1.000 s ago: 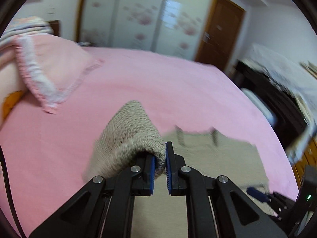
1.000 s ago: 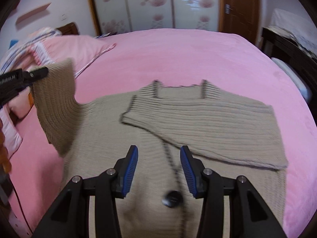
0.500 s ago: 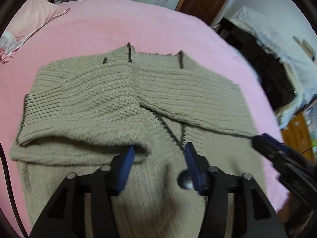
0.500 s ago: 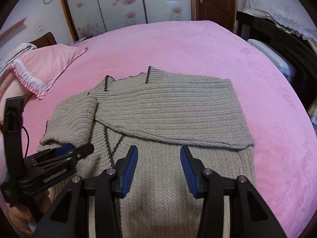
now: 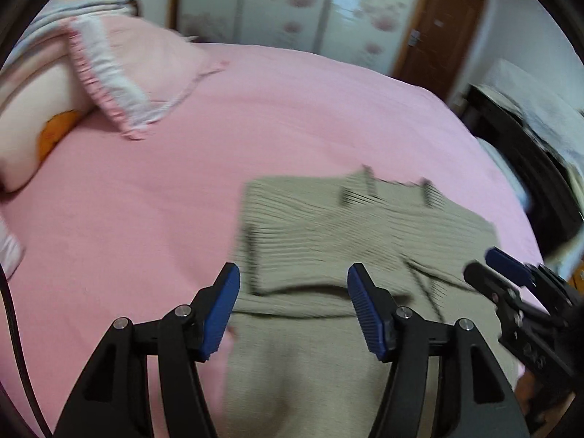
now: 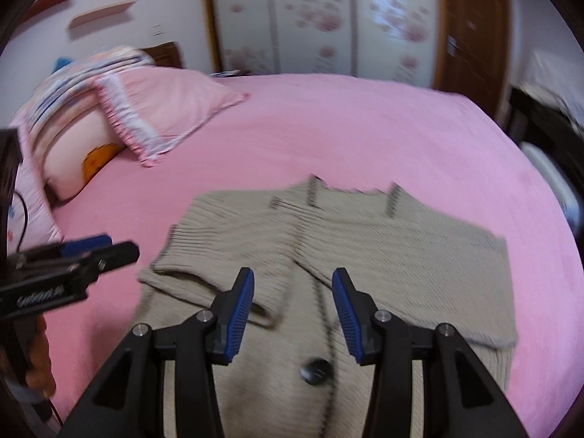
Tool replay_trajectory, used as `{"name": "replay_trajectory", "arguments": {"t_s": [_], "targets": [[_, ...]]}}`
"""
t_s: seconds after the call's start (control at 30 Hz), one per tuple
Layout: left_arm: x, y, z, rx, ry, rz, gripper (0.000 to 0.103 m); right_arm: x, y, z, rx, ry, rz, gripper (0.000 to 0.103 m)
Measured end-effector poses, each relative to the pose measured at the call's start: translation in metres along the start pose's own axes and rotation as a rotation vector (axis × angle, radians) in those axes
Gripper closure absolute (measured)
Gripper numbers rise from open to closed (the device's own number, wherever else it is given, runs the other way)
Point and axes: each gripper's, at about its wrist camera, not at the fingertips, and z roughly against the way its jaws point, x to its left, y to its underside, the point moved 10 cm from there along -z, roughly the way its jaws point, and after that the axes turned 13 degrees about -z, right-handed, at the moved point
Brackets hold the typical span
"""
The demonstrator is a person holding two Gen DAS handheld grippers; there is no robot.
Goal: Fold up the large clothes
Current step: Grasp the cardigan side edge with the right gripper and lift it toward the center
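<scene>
Both tools hang open and empty over a beige knit cardigan (image 6: 365, 255) spread on the pink bed (image 6: 365, 127). In the right wrist view the right tool (image 6: 292, 314) has its blue pads wide apart, gripping nothing, above the garment's front placket, with a dark button (image 6: 315, 371) just below the gap at 6 o'clock. The left tool (image 5: 294, 310) is likewise spread wide and holds nothing; it hovers over the cardigan's left edge, and whether it touches the knit cannot be told.

Both sleeves lie folded across the chest, the left sleeve (image 6: 215, 255) at 9 o'clock of the right tool and the right sleeve (image 6: 419, 255) at 2 o'clock, so the sleeve step looks finished. The next move, judging by the layout, calls for taking the hem, which is out of view near the cameras, and carrying it up toward the collar (image 6: 350, 191) at 12 o'clock, one tool per corner, to keep the thick knit square.

Farther out, pillows (image 6: 146, 116) sit at 10 o'clock and a flowered wardrobe (image 6: 310, 18) stands beyond the bed at 12.
</scene>
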Motion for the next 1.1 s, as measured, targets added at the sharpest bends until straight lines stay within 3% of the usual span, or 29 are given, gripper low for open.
{"name": "replay_trajectory", "arguments": {"t_s": [0.13,0.47,0.73,1.0,1.1], "targets": [[0.042,0.016,-0.011,-0.003,-0.023,0.174,0.036,0.04,0.006,-0.021,0.034,-0.025,0.118,0.058],[0.08,0.086,-0.062,0.102,-0.008,0.378,0.036,0.099,0.039,-0.072,0.095,0.015,0.376,0.058],[0.091,0.106,-0.069,0.122,-0.005,0.395,0.036,0.109,0.056,-0.111,0.157,0.087,0.5,0.058],[0.088,0.106,-0.068,0.136,-0.019,0.337,0.036,0.118,0.06,-0.146,0.169,0.216,0.607,0.059],[0.084,0.103,-0.069,0.141,-0.023,0.322,0.036,0.122,0.053,-0.148,0.177,0.218,0.604,0.095]]}}
